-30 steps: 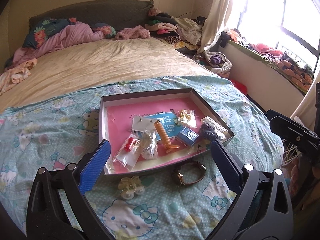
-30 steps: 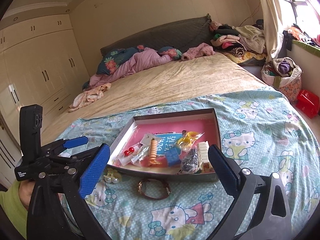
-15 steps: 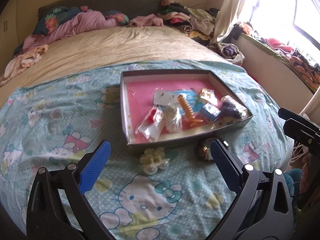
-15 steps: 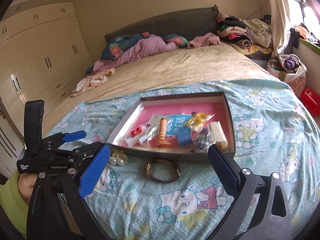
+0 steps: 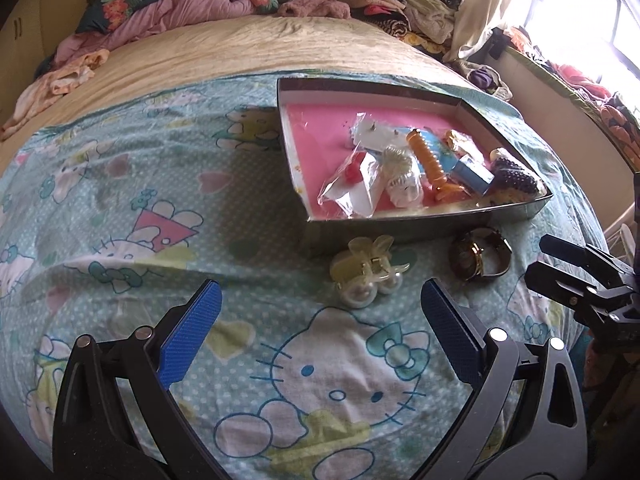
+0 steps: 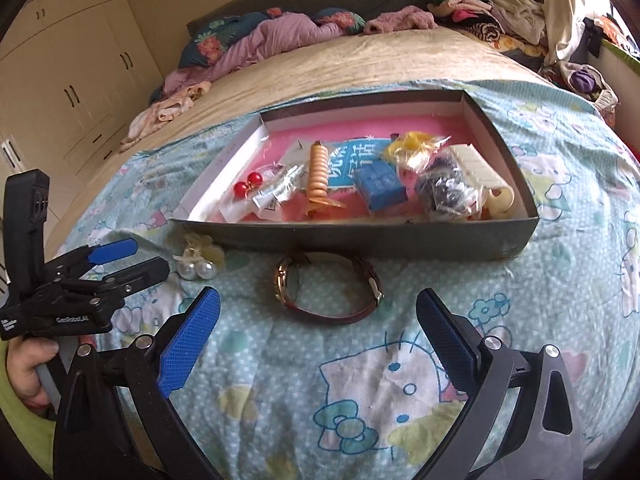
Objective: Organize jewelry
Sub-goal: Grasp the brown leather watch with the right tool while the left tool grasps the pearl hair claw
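Note:
A shallow box (image 5: 424, 222) with a pink floor lies on the Hello Kitty sheet; it also shows in the right wrist view (image 6: 360, 240). It holds bagged trinkets, an orange spiral clip (image 6: 318, 176) and a small blue box (image 6: 380, 190). In front of it lie a pale hair claw with pearls (image 5: 368, 276) (image 6: 200, 260) and a brown-strapped watch (image 5: 480, 258) (image 6: 328, 292). My left gripper (image 5: 318, 300) is open, just short of the hair claw. My right gripper (image 6: 318, 312) is open, close to the watch.
The bed carries a beige cover (image 5: 240, 48) and crumpled pink bedding with pillows (image 5: 180, 4) at the head. Clothes are piled at the far right (image 6: 480, 4). Wardrobe doors (image 6: 68, 60) stand left. A window ledge (image 5: 560, 92) runs along the right.
Both grippers have moved forward and lower toward the bed. The hair claw and watch now sit closer in front of the open jaws. Nothing was picked up.

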Motion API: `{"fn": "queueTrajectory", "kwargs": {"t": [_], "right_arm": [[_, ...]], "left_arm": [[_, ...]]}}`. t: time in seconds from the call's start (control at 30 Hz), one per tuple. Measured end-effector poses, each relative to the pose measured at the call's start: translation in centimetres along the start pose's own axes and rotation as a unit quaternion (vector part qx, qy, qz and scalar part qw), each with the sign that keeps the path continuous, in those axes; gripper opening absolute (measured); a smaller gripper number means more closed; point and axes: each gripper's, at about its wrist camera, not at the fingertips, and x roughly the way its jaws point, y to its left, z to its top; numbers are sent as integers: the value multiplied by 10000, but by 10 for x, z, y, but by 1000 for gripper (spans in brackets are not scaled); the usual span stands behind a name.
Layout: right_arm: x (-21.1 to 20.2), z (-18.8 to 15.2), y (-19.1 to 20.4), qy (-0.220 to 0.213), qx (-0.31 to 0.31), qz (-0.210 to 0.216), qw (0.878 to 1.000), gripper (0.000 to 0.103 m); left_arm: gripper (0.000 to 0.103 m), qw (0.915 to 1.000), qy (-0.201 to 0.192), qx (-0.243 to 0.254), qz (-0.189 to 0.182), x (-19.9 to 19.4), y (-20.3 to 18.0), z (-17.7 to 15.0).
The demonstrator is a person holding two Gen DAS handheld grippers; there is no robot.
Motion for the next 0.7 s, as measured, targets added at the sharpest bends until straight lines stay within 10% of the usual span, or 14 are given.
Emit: {"fn": "queueTrajectory", "kwargs": {"t": [0.37, 0.7], "right_arm": [[41, -1, -1, 263, -38, -210, 9994, 97], [42, -1, -4, 166, -103, 63, 9998, 69]], "left_arm": [[93, 9996, 168, 20, -238, 15, 5, -3], [89, 9984, 144, -139, -528, 27, -5, 2]]}}
